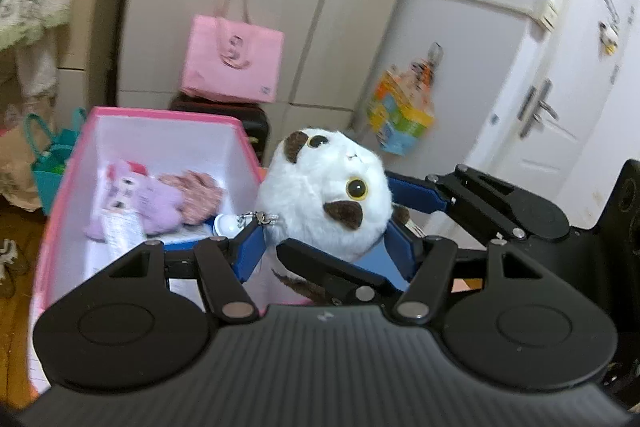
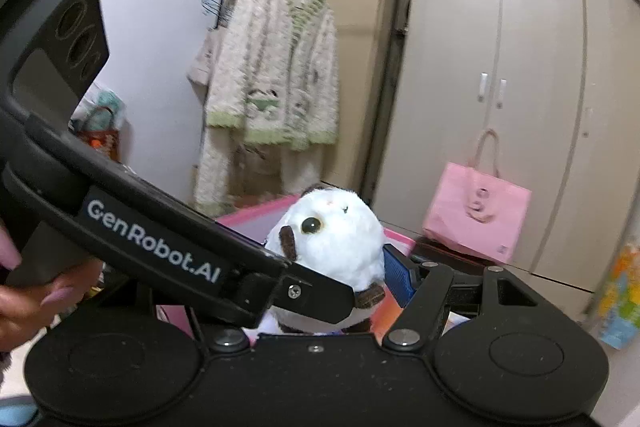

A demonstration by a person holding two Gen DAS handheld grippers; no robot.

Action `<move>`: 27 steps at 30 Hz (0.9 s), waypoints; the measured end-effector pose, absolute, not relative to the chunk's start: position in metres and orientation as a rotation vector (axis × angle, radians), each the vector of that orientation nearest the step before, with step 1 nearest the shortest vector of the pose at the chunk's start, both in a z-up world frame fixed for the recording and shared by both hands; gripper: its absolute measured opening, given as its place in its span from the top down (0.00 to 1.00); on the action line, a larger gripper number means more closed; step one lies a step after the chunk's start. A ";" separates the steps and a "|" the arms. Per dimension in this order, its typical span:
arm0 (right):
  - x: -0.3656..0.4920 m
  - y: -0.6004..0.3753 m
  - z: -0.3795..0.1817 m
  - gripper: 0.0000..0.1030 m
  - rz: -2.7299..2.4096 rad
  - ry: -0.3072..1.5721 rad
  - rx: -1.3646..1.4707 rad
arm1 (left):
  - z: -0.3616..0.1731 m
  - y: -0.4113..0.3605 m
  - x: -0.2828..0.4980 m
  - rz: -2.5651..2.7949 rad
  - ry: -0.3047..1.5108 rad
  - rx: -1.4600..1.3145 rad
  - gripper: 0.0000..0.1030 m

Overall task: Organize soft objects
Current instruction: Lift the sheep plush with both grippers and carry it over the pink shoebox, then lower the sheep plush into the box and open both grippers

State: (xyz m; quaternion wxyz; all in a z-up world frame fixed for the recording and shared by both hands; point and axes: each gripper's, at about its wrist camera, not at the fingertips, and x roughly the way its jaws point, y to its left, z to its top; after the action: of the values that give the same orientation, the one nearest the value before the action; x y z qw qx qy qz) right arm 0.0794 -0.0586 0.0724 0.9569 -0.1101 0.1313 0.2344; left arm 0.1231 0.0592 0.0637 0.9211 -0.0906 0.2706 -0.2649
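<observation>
While both grippers clamp it, the plush (image 1: 328, 195) is held up beside the pink box (image 1: 168, 119).

Left gripper (image 1: 332, 247) is pinched on the plush's lower body, and the right gripper (image 1: 394, 217) is closed on it from the side, blue pads sunk in fur. A purple toy (image 1: 148, 195) is already seen inside the box. For a clean drop, the plush is best carried over the rim, lowered well inside, then released evenly, with the keychain (image 1: 256, 217) kept clear.

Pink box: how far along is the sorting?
Done: a purple plush already lies inside the pink box. In hand: the white cat plush, gripped by both the left gripper and right gripper, beside the box. Left: dropping it in.
</observation>
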 end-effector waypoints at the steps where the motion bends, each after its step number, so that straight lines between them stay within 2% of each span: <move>1: 0.086 -0.055 0.073 0.29 0.495 0.279 -0.199 | 0.065 0.065 0.125 -0.523 0.546 -0.196 0.38; 6: 0.125 -0.042 0.071 0.29 0.576 0.364 -0.058 | 0.061 0.095 0.142 -0.449 0.537 -0.256 0.38; 11: 0.156 -0.036 0.043 0.30 0.626 0.476 0.043 | 0.040 0.110 0.164 -0.424 0.609 -0.283 0.39; 21: 0.168 -0.018 0.007 0.30 0.595 0.595 -0.024 | 0.007 0.117 0.182 -0.422 0.692 -0.278 0.39; 27: 0.170 -0.015 0.003 0.30 0.613 0.636 -0.054 | 0.007 0.111 0.177 -0.405 0.668 -0.163 0.38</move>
State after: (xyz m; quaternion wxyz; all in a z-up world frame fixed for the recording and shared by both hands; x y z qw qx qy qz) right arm 0.1702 -0.0148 0.0028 0.9037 -0.0262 0.3077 0.2966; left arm 0.1772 0.1107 0.0075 0.9214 -0.0795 0.3253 -0.1970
